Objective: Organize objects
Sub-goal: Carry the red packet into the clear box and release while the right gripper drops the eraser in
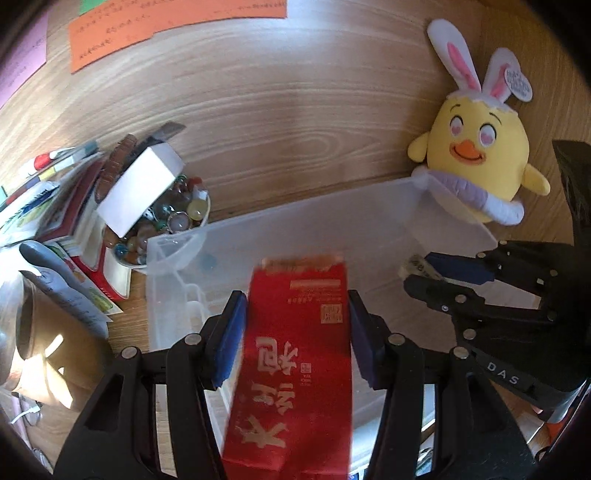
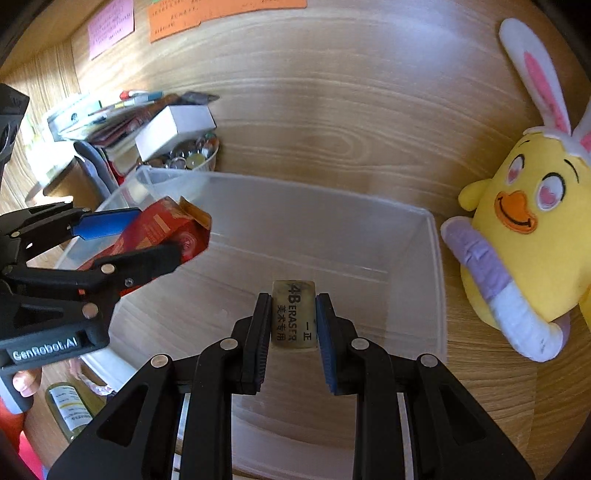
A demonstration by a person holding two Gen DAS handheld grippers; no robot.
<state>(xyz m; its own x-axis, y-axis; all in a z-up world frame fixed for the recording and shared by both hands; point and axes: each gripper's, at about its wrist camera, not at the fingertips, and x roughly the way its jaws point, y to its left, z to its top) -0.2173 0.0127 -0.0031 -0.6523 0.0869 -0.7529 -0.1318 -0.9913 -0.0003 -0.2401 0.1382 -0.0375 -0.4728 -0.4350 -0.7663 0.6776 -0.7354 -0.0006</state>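
Right now your left gripper [image 1: 297, 325] is clamped on a red packet [image 1: 295, 354] with gold characters, its blue pads pressing the packet's two long edges. The packet's torn top end pokes forward past the fingertips and hangs above the clear plastic bin [image 1: 369, 221], over its left part as the right wrist camera shows it.

Your right gripper [image 2: 293, 317] is closed narrow on a yellowish eraser [image 2: 294, 314] printed "4B ERASER", held upright between the pads. It too sits above the open bin, with the bin's bare floor visible beneath and wood grain showing through the plastic.

Both grippers point down into the same bin, side by side but apart; in the left wrist view you see the right gripper at the right edge, over the bin's right end.

Beyond the bin, on the wooden desk [image 1: 277, 122], a yellow chick plush [image 1: 476, 158] with bunny ears leans just beside the bin's far right corner. At the far left corner a bowl of glass marbles [image 1: 173, 218] touches the bin, with a white box [image 1: 142, 188] resting on top of it and a stack of books [image 1: 74, 206] alongside. Orange paper [image 1: 166, 26] hangs on the wall above.
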